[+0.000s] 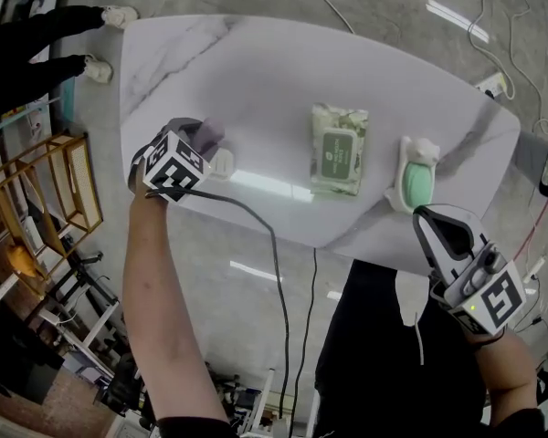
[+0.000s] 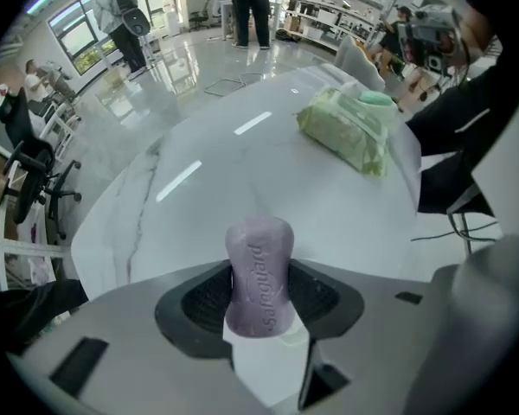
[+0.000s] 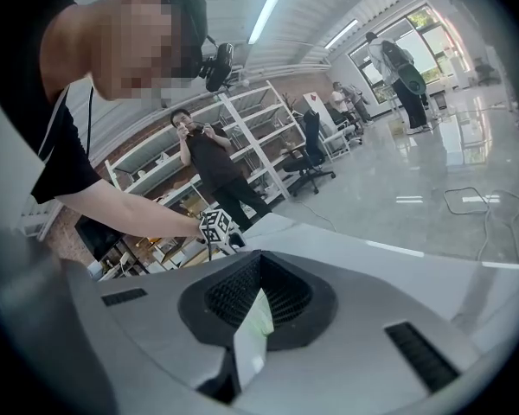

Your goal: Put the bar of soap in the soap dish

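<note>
A purple bar of soap stands upright between the pads of my left gripper, which is shut on it and points straight down. In the head view that gripper hangs over the table's left part, with the soap showing past its marker cube. The soap dish, white with a green inside, sits near the table's right front edge. My right gripper is just in front of the dish, off the table's edge. Its jaws are shut with nothing between them.
A green pack of wet wipes lies in the middle of the white marble table, between soap and dish. A small white round object lies beside the left gripper. A cable hangs off the front edge. People stand around the room.
</note>
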Available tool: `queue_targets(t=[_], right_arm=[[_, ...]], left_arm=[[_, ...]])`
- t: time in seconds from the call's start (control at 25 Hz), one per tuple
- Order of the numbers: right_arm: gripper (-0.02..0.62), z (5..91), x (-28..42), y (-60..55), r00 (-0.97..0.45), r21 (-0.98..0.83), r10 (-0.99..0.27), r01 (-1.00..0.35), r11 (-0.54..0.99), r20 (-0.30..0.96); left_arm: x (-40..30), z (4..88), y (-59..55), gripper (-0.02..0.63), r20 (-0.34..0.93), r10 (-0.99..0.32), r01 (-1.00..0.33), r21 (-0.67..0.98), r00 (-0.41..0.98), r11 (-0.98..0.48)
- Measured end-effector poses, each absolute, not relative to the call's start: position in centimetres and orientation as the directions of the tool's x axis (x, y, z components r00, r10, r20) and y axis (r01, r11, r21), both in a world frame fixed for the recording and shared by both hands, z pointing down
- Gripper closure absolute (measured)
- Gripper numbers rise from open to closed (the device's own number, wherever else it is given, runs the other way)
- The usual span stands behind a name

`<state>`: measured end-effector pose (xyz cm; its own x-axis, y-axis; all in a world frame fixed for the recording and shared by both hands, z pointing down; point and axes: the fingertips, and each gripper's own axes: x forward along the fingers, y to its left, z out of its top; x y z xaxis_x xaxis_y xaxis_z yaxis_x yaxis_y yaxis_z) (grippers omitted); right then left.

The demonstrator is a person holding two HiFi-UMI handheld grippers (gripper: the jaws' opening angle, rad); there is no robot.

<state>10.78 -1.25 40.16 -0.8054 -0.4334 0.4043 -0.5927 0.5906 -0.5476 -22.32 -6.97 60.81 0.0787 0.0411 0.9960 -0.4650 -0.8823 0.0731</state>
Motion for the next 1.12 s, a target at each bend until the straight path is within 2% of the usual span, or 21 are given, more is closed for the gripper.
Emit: queue_targets(t=[0.2,0.4,0.52,0.72,1.12], right_arm=[[0.583,39.5,9.0,-0.5,-0.839,-0.574,-0.400,-0.543,0.613,0.368],[0.582,40.3,7.0,-0.2,-0.831,-0.550,-0.383,-0.555,0.625,0.403],[0.582,40.9,5.2,-0.3,-0.824,-0.547,-0.378,-0.564,0.618,0.423],[0.581,40.3,2.1,-0.4,-0.848,-0.545,-0.369,-0.529,0.651,0.381],[0.581,40.6,0.0,0.8,-0.867,-0.554,-0.322,-0.493,0.671,0.381]], left_arm=[[-22.4,61.4,-2.9,0.397,0.995,0.087,-0.375,0.098,0.046,-0.922],[-23.6,62.0,-0.7,0.397,0.996,0.083,-0.308,0.088,0.028,-0.947],[-23.7,62.3,0.2,0.397,0.996,0.090,-0.266,0.092,0.017,-0.960],[-23.8,63.1,1.3,0.397,0.994,0.105,-0.173,0.103,-0.003,-0.980],[-23.6,64.0,1.5,0.397,0.994,0.102,0.000,0.102,-0.038,-0.995]])
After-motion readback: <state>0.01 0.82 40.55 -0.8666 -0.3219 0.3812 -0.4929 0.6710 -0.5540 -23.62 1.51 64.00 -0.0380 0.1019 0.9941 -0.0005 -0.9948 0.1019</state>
